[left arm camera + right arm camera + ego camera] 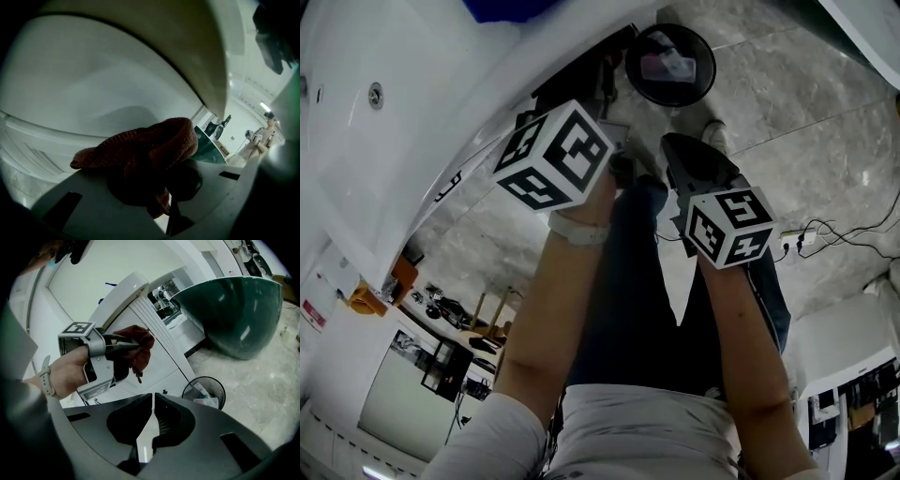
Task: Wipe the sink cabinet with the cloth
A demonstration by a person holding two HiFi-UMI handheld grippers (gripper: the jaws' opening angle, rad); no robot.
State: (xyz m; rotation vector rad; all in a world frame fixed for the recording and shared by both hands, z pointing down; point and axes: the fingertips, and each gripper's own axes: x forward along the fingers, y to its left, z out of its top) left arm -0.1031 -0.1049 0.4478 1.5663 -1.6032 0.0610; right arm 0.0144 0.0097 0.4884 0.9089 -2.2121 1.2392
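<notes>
The left hand-held gripper (pixel 134 347) is clamped on a bunched reddish-brown cloth (pixel 140 150), which it holds up against the white front of the sink cabinet (pixel 152 329), below the dark green basin (pixel 234 310). No view settles whether the fabric is actually pressed on the panel or just short of it. The right hand-held gripper (pixel 152 399) has its 2 jaws pressed together on nothing and hangs back from the cabinet, pointing toward it. The main risk seems to be the grip. Only a wad of the cloth sits in the jaws, while 1 fold arches over them and a loose end dangles below. A hard drag along the cabinet face could pull the fabric out or roll it aside. Bare jaw tips would then meet the panel, which would go unwiped and might be scuffed. A second risk is coverage, since the cloth is balled rather than flat and each stroke probably cleans only a narrow band. The fluted edge of the cabinet could also snag the hanging end. If the cloth drops, it probably lands on the floor at the cabinet's foot, near the open waste bin (pixel 205 391), and picks up grit. The idle right hand-held gripper could bump the cabinet if both arms swing together.
</notes>
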